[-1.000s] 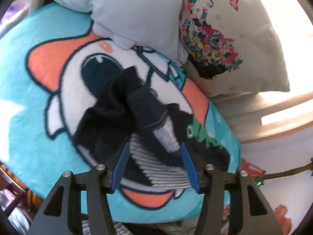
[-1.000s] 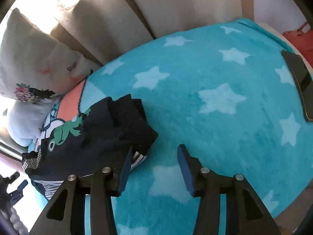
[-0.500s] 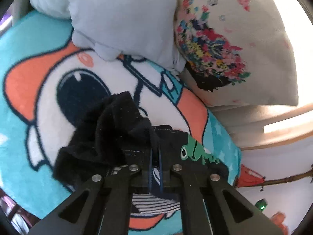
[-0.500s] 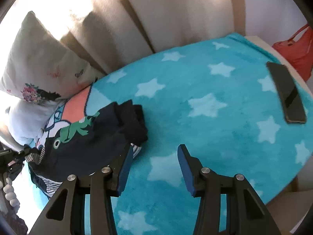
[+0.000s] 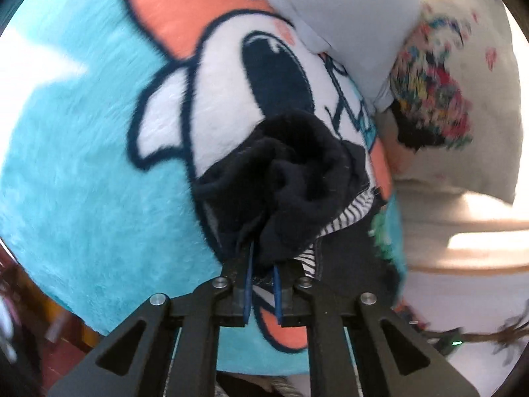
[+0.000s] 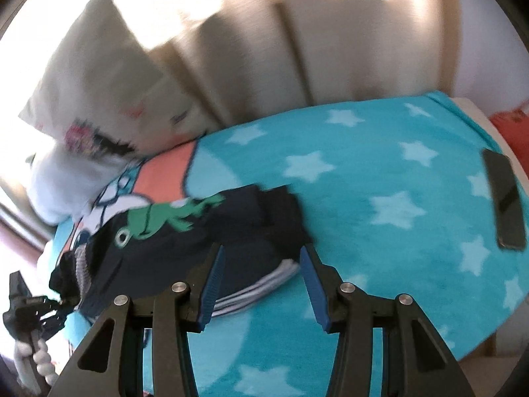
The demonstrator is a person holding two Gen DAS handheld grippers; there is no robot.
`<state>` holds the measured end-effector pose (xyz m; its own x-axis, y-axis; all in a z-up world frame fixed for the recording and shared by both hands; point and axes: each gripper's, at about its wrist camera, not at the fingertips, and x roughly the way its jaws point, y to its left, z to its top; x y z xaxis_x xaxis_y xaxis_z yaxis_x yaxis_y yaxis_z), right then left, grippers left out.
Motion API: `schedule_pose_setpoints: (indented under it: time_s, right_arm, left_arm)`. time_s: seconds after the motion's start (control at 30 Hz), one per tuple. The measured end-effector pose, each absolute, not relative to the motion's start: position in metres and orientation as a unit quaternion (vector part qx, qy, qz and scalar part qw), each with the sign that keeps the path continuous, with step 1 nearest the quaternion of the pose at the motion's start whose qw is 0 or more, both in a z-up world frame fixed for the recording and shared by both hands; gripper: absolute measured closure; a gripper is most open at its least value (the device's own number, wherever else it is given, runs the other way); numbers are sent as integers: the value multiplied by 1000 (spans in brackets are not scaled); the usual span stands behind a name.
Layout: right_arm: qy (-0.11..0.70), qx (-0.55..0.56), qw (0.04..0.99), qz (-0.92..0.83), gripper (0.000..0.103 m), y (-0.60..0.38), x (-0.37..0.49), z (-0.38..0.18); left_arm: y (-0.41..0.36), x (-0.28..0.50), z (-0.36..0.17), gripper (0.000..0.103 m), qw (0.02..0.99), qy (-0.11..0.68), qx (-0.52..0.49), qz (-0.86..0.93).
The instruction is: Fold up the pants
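The dark navy pants (image 6: 185, 241) with a green frog print and a striped lining lie bunched on a turquoise star blanket (image 6: 380, 205). My left gripper (image 5: 263, 264) is shut on a bunched dark fold of the pants (image 5: 297, 172), lifting it; it also shows at the far left of the right wrist view (image 6: 66, 299). My right gripper (image 6: 263, 254) is open, its blue pads either side of the pants' near folded edge, just above the fabric.
Two pillows, a floral one (image 5: 456, 92) and a pale blue one (image 5: 340, 23), lean against the headboard (image 6: 297, 53). A dark phone (image 6: 506, 201) lies on the blanket at the right. A red bag (image 6: 512, 129) sits past the bed edge.
My left gripper closed on the pants' fabric and has pulled the bunched fold up and left. My right gripper has moved left over the pants' folded edge, still open.
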<state>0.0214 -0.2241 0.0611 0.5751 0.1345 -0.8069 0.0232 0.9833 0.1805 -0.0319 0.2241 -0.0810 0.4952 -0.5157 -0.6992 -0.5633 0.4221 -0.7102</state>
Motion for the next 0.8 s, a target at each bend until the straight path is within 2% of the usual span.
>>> schedule_pose_setpoints:
  time_s: [0.1, 0.13, 0.17, 0.4, 0.47, 0.5, 0.6, 0.73, 0.8]
  right_arm:
    - [467, 62, 880, 60, 52, -200, 24, 58]
    - [468, 50, 879, 71, 52, -191, 24, 57]
    - [468, 41, 879, 80, 52, -183, 24, 56]
    - [471, -5, 873, 130, 52, -143, 20, 50]
    - [476, -10, 869, 135, 52, -137, 21, 47]
    - [480, -12, 866, 137, 52, -134, 22, 44]
    - [493, -12, 859, 140, 52, -126, 24, 38]
    - [507, -2, 852, 132, 52, -126, 24, 31]
    - [512, 0, 851, 117, 52, -131, 23, 27]
  left_arm:
    - [234, -39, -73, 83, 686, 491, -537, 6]
    - [238, -43, -68, 73, 690, 487, -535, 5]
    - [241, -44, -63, 69, 693, 483, -535, 1]
    - [237, -41, 6, 68, 751, 456, -475, -49]
    - [226, -21, 24, 58, 771, 451, -445, -62]
    - [221, -9, 29, 57, 777, 450, -434, -70]
    - [205, 26, 21, 56, 783, 459, -411, -84]
    - [202, 51, -29, 57, 772, 513, -373, -40]
    - [209, 51, -56, 68, 760, 528, -377, -36]
